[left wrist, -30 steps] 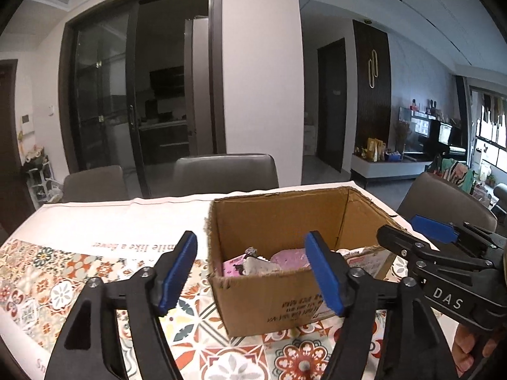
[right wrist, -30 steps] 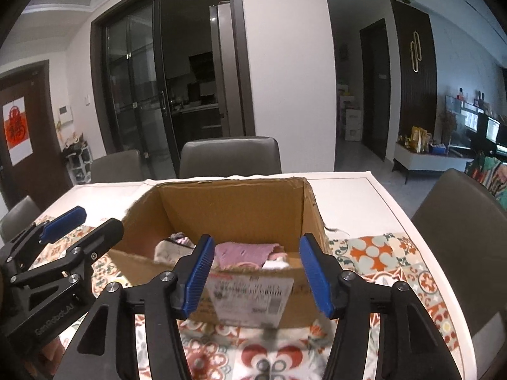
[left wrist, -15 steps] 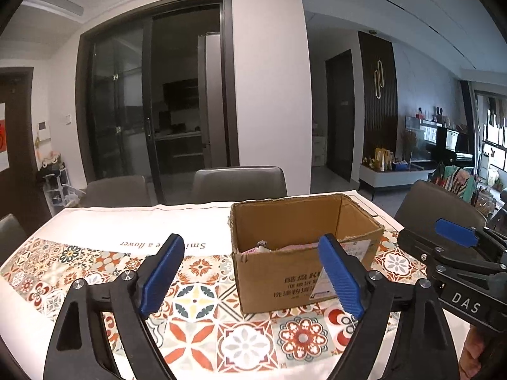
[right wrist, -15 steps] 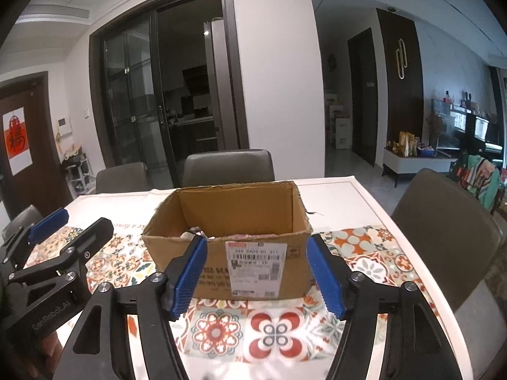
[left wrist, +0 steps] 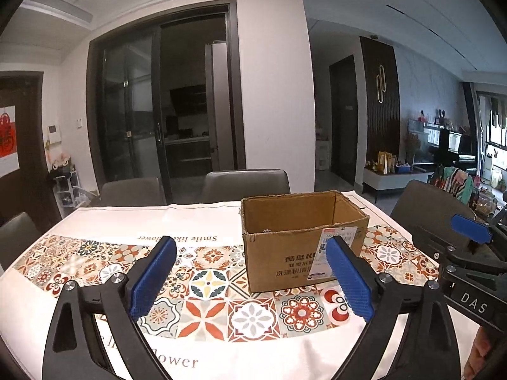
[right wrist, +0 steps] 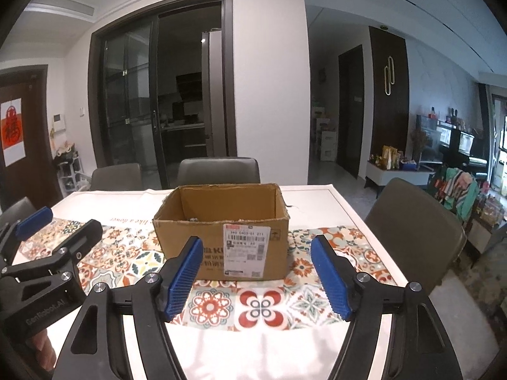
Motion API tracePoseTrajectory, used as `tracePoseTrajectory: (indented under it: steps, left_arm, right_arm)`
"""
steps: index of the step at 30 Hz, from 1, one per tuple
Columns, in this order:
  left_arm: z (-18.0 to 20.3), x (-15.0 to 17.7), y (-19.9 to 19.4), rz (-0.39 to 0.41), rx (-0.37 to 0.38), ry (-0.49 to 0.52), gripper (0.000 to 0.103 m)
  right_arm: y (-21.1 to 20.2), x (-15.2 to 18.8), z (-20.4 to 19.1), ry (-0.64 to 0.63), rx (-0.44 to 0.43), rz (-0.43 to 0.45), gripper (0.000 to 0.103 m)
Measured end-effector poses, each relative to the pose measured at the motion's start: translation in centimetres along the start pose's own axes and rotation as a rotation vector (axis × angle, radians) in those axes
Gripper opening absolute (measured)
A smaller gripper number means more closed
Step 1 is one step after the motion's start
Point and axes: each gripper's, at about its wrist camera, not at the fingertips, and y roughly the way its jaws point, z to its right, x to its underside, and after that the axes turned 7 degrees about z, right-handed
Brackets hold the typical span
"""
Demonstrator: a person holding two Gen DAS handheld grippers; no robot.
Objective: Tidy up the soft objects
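The left gripper (left wrist: 250, 278) hangs above the worktop (left wrist: 95, 221) with its jaws spread wide and nothing between them. Its blue pads (left wrist: 154, 275) frame a stretch of patterned tablecloth (left wrist: 209, 285), and the right pad overlaps the near face of the cardboard box (left wrist: 285, 253) in this view.

The right gripper (right wrist: 258, 277) is likewise wide in the jaws and empty. The box (right wrist: 190, 240) sits straight ahead of it, beyond the pad tips and centred between them, resting upright on the tablecloth (right wrist: 263, 307) with its top open. A white shipping label (right wrist: 246, 250) is stuck on the box face nearest these jaws.

From the left wrist view the box lies ahead and to the right of the jaws, with the label (left wrist: 336, 247) on its right-hand near face. The soft objects inside cannot be made out clearly; only a sliver of something pale (right wrist: 193, 219) shows just over the front rim in the right wrist view.

Each gripper appears at the edge of the other's view: the right one (left wrist: 469, 253) to the right of the left jaws, the left one (right wrist: 41, 253) to the left of the right jaws. Neither touches the box.

Grey chairs (right wrist: 218, 171) stand at the far side of the worktop, behind the box.
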Motion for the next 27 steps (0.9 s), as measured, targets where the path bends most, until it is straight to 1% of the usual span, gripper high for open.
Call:
tracePoseTrajectory:
  steps: [3, 7, 14, 22, 27]
  left_arm:
    - [-0.1, 0.1, -1.1, 0.001, 0.007, 0.001, 0.098]
    - [-0.2, 0.5, -2.4, 0.01, 0.0, 0.002, 0.103]
    - [-0.3, 1.2, -4.2, 0.004, -0.001, -0.008, 0.103]
    - [-0.5, 1.6, -5.4, 0.018, -0.018, -0.002, 0.103]
    - [-0.8, 1.9, -5.5, 0.016, -0.012, -0.016, 0.103]
  right_arm:
    - [-1.2, 0.2, 0.2, 0.005, 0.002, 0.002, 0.072]
    - [-2.4, 0.7, 0.3, 0.003, 0.0, 0.005, 0.072]
    - [-4.2, 1.2, 0.1, 0.014, -0.007, 0.012, 0.072]
    - [-5.0, 1.7, 0.1, 0.028, -0.004, 0.015, 0.072]
    - [-5.1, 1.9, -0.1, 0.034, -0.006, 0.011, 0.072]
